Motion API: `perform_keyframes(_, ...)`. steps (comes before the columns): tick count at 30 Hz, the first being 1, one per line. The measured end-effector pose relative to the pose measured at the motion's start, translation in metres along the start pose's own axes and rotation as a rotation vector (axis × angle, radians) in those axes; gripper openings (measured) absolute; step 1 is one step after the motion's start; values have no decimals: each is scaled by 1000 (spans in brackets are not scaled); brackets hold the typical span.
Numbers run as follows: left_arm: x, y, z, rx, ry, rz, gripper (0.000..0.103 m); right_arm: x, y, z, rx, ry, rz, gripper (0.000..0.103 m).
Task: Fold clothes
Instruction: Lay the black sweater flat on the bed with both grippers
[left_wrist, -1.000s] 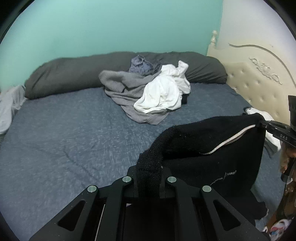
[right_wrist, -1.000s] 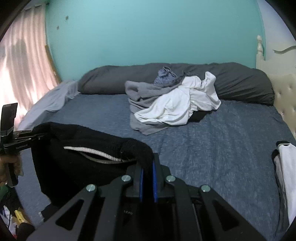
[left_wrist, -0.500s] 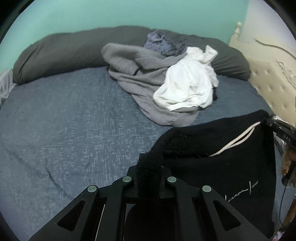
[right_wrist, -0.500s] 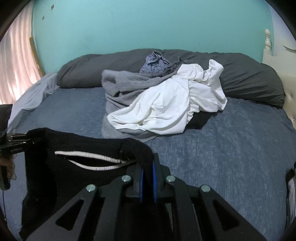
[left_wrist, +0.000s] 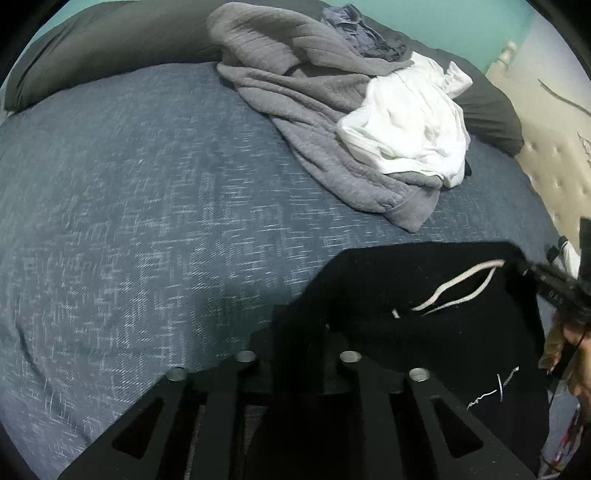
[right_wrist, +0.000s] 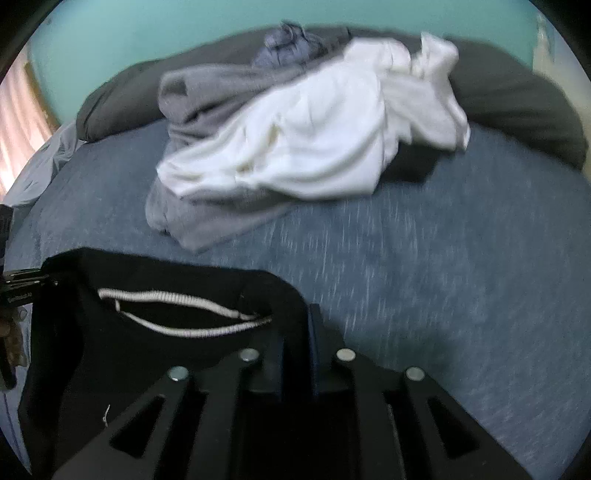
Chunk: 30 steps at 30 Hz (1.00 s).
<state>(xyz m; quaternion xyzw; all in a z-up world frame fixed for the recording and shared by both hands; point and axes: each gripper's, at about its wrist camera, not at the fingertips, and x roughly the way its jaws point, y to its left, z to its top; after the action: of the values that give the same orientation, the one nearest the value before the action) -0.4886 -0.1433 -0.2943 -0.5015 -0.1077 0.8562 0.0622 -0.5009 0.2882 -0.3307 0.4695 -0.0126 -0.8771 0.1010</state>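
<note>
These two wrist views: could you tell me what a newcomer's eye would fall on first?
First, the black garment with its white drawstring, stretched between the left gripper and right gripper, both shut on its waistband. Behind it, a white garment lies atop a grey one on the blue bed.

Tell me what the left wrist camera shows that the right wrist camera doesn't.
Only the left wrist view shows the cream tufted headboard and small white script on the black garment. Only the right wrist view shows the pinkish curtain. Both show the black garment stretched between the left claw and right claw, the grey garment and the white garment.
</note>
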Motion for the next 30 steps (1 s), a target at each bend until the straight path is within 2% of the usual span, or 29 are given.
perform_keyframes(1, -4, 4, -1, -12, -6, -2, 53, -5, -3, -2, 19, -6, -1, 30)
perform_keyframes(3, -21, 15, -3, -41, -26, -27, 64, -14, -9, -7, 56, -18, -4, 50)
perform_keyframes(4, -29, 19, -5, -46, -32, -36, 65, -18, -12, -10, 74, -25, -5, 60)
perform_keyframes(9, -72, 17, -26, 2, -66, -23, 65, -53, -18, -25, 146, -72, -4, 60)
perform_keyframes(15, -114, 29, -69, -43, -73, -62, 65, -109, 1, -65, 239, -121, 119, 60)
perform_keyframes(20, -133, 22, -123, 14, -33, -54, 65, -141, 34, -116, 265, -142, 197, 60)
perform_keyframes(25, -140, 21, -178, 3, 15, -66, 65, -152, 59, -162, 338, -114, 251, 60)
perform_keyframes(30, -145, 18, -221, -9, 40, -50, 66, -164, 78, -191, 343, -121, 267, 60)
